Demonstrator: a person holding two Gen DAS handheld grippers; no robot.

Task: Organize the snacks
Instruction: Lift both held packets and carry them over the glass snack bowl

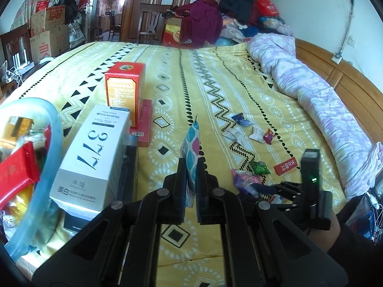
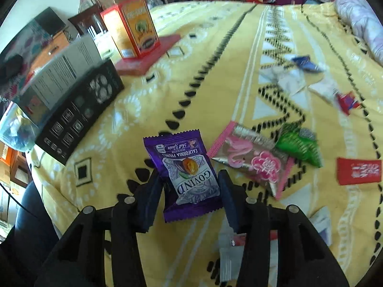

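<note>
My left gripper [image 1: 191, 167] is shut on a thin packet with a blue, pink and white pattern [image 1: 191, 143], held edge-on above the yellow bedspread. My right gripper [image 2: 189, 181] has its jaws around a purple prune packet [image 2: 185, 174]; the fingers [image 2: 153, 196] sit at both sides of it, and contact is unclear. A pink-edged snack packet [image 2: 253, 160], a green packet [image 2: 299, 147] and a red packet [image 2: 357, 171] lie to the right. More small snacks [image 1: 246, 131] lie scattered further up the bed. The right gripper also shows in the left wrist view [image 1: 287, 191].
A translucent bluish basket [image 1: 53, 129] holding snacks sits at the left. Beside it stand a white "377" box [image 1: 95, 155], a black box [image 2: 79, 114] and a red-orange box [image 1: 125, 93] on a flat red box [image 2: 146, 57]. A rolled lilac quilt [image 1: 311, 91] lies along the right.
</note>
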